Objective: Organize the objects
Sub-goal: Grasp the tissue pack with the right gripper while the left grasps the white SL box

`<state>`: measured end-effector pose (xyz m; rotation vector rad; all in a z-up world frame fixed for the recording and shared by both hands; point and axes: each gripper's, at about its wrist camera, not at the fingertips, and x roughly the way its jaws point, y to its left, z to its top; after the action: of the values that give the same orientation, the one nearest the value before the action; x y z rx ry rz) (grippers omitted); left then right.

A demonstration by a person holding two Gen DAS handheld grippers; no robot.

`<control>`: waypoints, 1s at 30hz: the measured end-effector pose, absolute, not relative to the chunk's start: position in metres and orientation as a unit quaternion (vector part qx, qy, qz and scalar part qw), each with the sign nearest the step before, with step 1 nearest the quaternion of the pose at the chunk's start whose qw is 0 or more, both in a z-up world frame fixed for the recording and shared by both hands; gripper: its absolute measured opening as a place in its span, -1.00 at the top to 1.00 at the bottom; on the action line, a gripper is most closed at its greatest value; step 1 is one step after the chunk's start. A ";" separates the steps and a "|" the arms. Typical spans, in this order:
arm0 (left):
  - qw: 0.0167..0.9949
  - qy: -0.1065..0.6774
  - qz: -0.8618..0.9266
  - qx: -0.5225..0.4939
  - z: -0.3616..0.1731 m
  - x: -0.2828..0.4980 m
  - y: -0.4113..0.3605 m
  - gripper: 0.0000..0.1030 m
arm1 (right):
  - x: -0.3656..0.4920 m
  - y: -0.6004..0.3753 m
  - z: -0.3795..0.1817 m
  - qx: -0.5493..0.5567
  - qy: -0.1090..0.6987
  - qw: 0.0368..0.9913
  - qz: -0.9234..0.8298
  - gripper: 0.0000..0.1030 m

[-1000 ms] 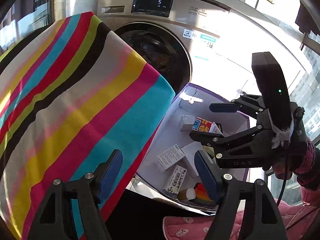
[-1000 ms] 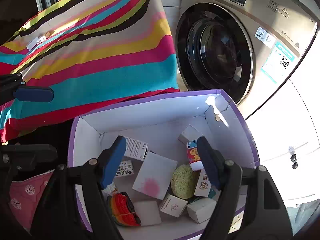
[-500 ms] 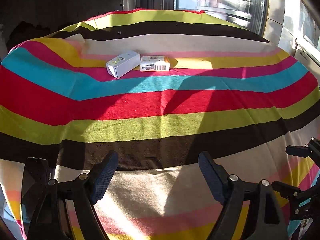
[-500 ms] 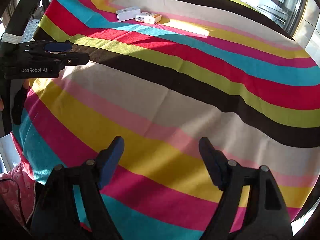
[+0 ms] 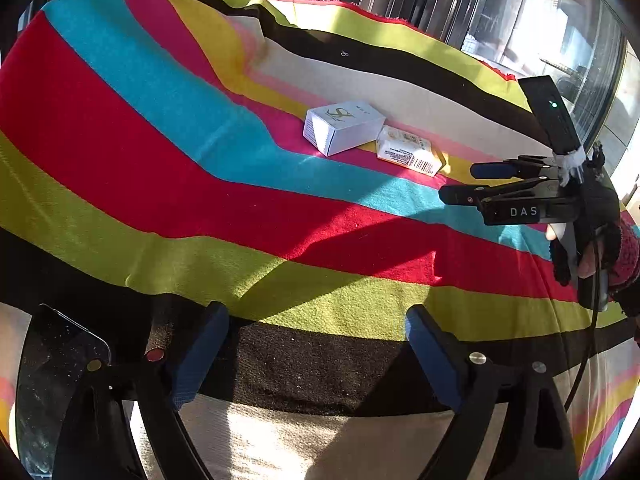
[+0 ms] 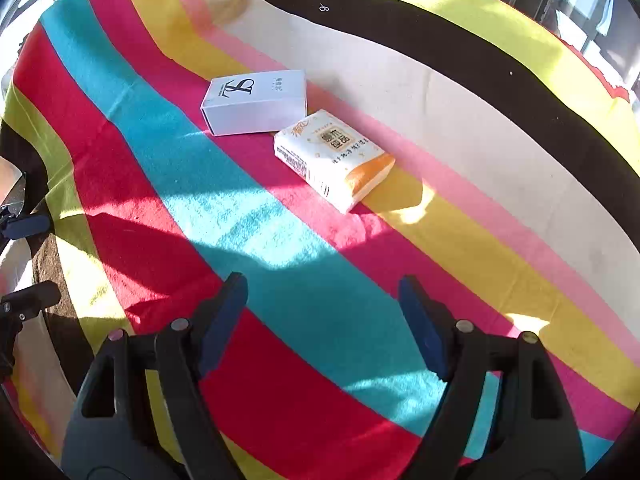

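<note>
White box [image 6: 256, 102] lies flat on the striped cloth [image 6: 280, 264], on the pink stripe, printed face up. Its long axis runs roughly left to right in the right wrist view, its end flap facing the left.

Tissue pack [image 6: 334, 160] lies just beside the box at its right near corner, touching or nearly so; I cannot tell which. Pack's long axis runs diagonally, its orange end toward the lower right, over the yellow stripe.

Right gripper [image 6: 324, 320]: jaws wide apart and have just been opening; nothing between them, only cloth below. It points down at the blue and red stripes, short of both items. In the left wrist view the right gripper [image 5: 460, 184] shows from the side, held in a gloved hand [image 5: 592, 240], near the pack but apart from it.

Left gripper [image 5: 316, 352]: jaws spread wide, just been opening, empty. It sits over the dark stripe, well apart from the box [image 5: 344, 128] and pack [image 5: 408, 152].
</note>
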<state>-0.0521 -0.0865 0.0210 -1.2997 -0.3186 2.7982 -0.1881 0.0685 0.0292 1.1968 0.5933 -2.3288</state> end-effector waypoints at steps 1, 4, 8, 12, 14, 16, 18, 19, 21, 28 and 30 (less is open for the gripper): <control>0.023 -0.102 0.902 -0.420 0.021 -0.053 -0.086 -0.84 | -0.199 0.064 0.029 0.430 0.223 0.237 -0.842 -0.58; 0.030 -0.104 0.901 -0.420 0.020 -0.054 -0.086 -0.91 | -0.225 0.051 0.026 0.426 0.251 0.264 -0.828 -0.60; 0.034 -0.110 0.901 -0.418 0.018 -0.054 -0.089 -0.93 | -0.247 0.037 0.024 0.412 0.286 0.306 -0.809 -0.62; 0.038 -0.110 0.901 -0.419 0.015 -0.054 -0.089 -0.98 | -0.267 0.030 0.019 0.422 0.278 0.344 -0.792 -0.73; 0.038 -0.108 0.900 -0.420 0.015 -0.054 -0.087 -0.99 | -0.267 0.025 0.010 0.437 0.276 0.367 -0.773 -0.74; 0.037 -0.108 0.900 -0.420 0.016 -0.052 -0.087 -0.99 | -0.261 0.026 0.008 0.441 0.254 0.392 -0.766 -0.74; 0.037 -0.108 0.901 -0.420 0.016 -0.052 -0.086 -0.99 | -0.251 0.030 0.008 0.446 0.232 0.411 -0.761 -0.73; 0.037 -0.108 0.901 -0.420 0.016 -0.052 -0.086 -0.99 | -0.245 0.032 0.008 0.446 0.220 0.423 -0.758 -0.70; 0.036 -0.107 0.901 -0.420 0.016 -0.052 -0.085 -0.99 | -0.233 0.035 0.007 0.435 0.212 0.425 -0.765 -0.70; 0.031 -0.096 0.900 -0.424 0.015 -0.052 -0.079 -0.99 | -0.216 0.036 0.002 0.426 0.181 0.361 -0.810 -0.70; 0.029 -0.092 0.900 -0.426 0.015 -0.052 -0.077 -0.99 | -0.218 0.033 0.001 0.432 0.165 0.329 -0.824 -0.70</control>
<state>-0.0521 -0.0771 0.0151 -1.3138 -0.2830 2.7754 -0.2182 0.0327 0.0010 1.1299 0.4325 -2.1556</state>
